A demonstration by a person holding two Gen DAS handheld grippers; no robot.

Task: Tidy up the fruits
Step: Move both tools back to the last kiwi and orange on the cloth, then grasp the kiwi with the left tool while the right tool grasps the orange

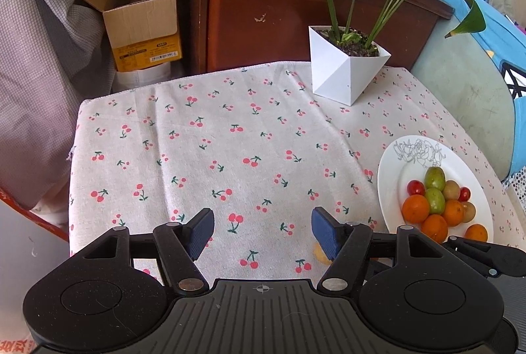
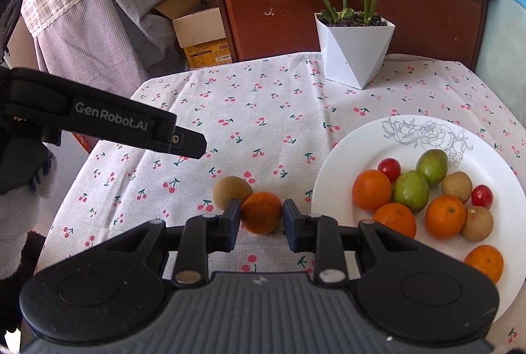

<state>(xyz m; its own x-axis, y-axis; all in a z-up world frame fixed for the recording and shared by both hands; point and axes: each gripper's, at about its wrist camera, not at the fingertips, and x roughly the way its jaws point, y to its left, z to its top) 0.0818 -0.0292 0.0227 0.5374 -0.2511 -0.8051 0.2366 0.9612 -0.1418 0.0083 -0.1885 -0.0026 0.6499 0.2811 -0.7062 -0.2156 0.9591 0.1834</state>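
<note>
Left wrist view: the left tongs (image 1: 263,230) hang released over the desk (image 1: 197,156), pads spread wide with only cherry-print cloth between them. At 12 o'clock stands a white pot (image 1: 342,74) holding a plant. At 3 o'clock lies the plate (image 1: 391,169), carrying oranges, green fruits, brown fruits and cherry tomatoes in a close cluster. Beyond the desk at 11 o'clock sits an open box (image 1: 144,25).

Right wrist view: at 9 o'clock the left tongs (image 2: 190,145) reach in from the side, held by a gloved hand (image 2: 19,209). At 6 o'clock the right tongs (image 2: 259,217) bracket an orange (image 2: 262,212) lying on the desk (image 2: 230,123); the left pad sits against the fruit, while a thin gap seems to remain at the right pad, so I cannot tell whether the grip is clenched. A brown fruit (image 2: 230,191) lies touching the orange at its 10 o'clock, partly behind the left pad. Both fruits rest just beside the plate (image 2: 355,140), off its rim. On the plate, at 3 o'clock, sit four oranges, two green fruits (image 2: 411,191), two brown fruits and two tomatoes. The pot (image 2: 356,54) stands at 1 o'clock.
</note>
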